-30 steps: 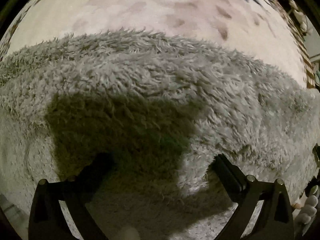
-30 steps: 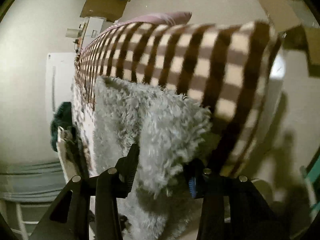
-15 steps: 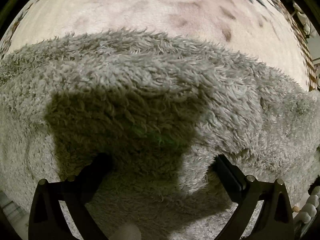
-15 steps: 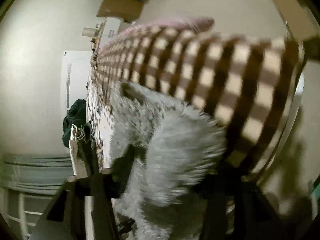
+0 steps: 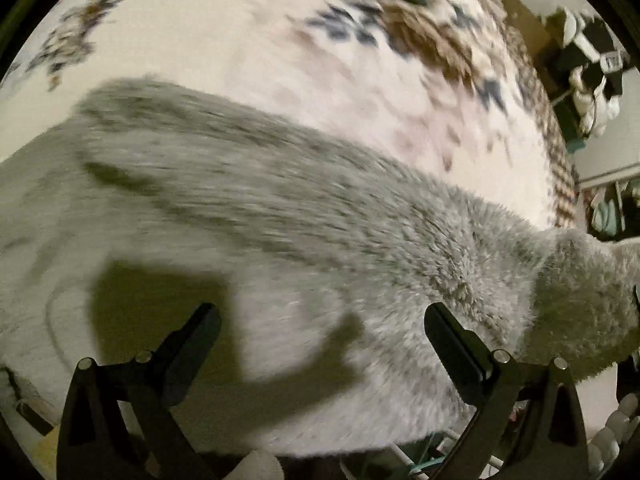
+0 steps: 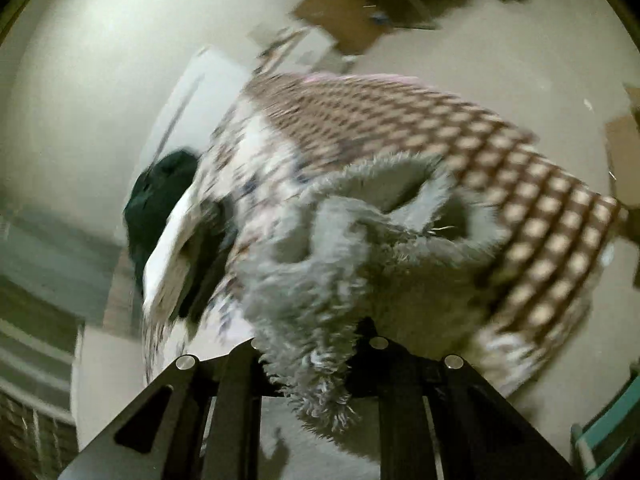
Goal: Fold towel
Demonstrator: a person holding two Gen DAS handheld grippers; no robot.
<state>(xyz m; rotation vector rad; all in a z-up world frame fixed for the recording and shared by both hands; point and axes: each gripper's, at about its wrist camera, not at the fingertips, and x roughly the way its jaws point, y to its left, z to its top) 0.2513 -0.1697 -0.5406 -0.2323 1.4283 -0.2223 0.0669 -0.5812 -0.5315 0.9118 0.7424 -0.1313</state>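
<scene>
A fluffy grey towel (image 5: 320,220) lies spread on a bed, filling the lower half of the left wrist view. My left gripper (image 5: 320,320) stands open just above it, fingers wide apart, casting a shadow on the pile. The towel's right end (image 5: 592,272) rises off the bed. In the right wrist view a bunched part of the towel (image 6: 360,240) hangs lifted over the bed, and my right gripper (image 6: 316,344) is shut on it. The pile hides that gripper's fingertips. The view is blurred by motion.
The bed has a pale flowered cover (image 5: 320,60) with a brown checked border (image 6: 540,200). A dark green garment (image 6: 160,188) lies at the bed's far left side. Cardboard pieces (image 6: 352,12) lie on the floor beyond. White objects (image 5: 588,92) hang at the top right.
My right gripper has risen and swung over the bed, pulling the towel's end up with it. My left gripper's fingertips, earlier sunk in the pile, now stand clear above the towel.
</scene>
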